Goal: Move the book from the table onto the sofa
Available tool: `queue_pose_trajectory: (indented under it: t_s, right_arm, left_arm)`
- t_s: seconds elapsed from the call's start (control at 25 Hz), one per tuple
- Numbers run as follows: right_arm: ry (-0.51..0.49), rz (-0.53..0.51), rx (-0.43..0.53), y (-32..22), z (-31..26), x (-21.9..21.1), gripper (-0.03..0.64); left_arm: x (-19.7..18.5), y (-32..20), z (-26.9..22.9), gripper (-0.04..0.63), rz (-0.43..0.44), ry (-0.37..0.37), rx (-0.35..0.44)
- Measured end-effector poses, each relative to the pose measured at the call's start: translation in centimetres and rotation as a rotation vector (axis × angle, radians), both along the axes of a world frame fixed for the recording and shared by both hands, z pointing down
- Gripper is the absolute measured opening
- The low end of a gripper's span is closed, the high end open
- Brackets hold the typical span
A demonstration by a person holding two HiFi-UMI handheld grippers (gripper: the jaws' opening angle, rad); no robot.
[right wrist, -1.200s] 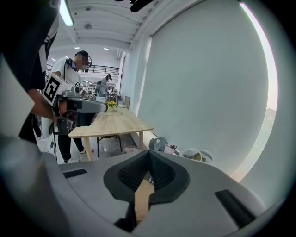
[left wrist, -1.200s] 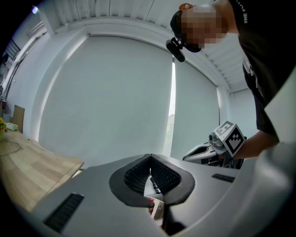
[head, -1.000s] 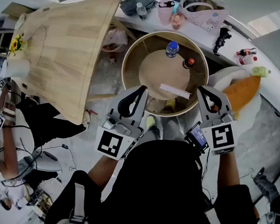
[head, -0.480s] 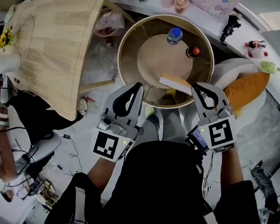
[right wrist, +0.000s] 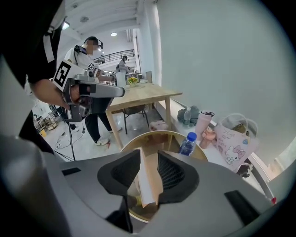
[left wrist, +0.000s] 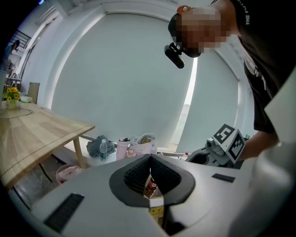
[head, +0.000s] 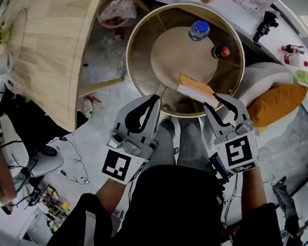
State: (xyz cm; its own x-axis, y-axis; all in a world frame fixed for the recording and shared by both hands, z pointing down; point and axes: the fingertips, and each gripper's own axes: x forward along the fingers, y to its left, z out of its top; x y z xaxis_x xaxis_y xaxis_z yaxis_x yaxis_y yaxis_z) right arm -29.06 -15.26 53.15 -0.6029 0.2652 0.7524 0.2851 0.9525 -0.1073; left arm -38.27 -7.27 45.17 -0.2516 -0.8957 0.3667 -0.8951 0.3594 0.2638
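Book (head: 196, 89) between jaws of right tongs (right wrist: 149, 155), just opened, not clamped, left tongs (left wrist: 150, 159) closed, empty

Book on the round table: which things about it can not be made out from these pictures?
- Cover print: in the head view the book is too small; the right gripper view shows mostly its page edge.
- Its corner nearest the person: head view, covered by the right gripper, whose jaws have just been opening with the book between them.
- Its underside: faces the table in every view.
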Motion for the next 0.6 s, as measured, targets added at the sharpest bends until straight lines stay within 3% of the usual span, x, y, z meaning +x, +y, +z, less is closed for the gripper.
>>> queue_pose_trajectory:
  t_s: [0.32, 0.6]
  right_arm:
    - [0.131, -0.131, -0.001, 1.5, 6.6, 0.4, 0.185]
    - [0.162, -0.214, 0.063, 3.0, 10.8, -0.1, 0.204]
  left_arm:
    - [0.5, 0.4, 5.2, 0.012, -0.021, 0.040, -0.044]
    - [0.4, 1.9, 9.1, 0.012, -0.046, 0.065, -0.080]
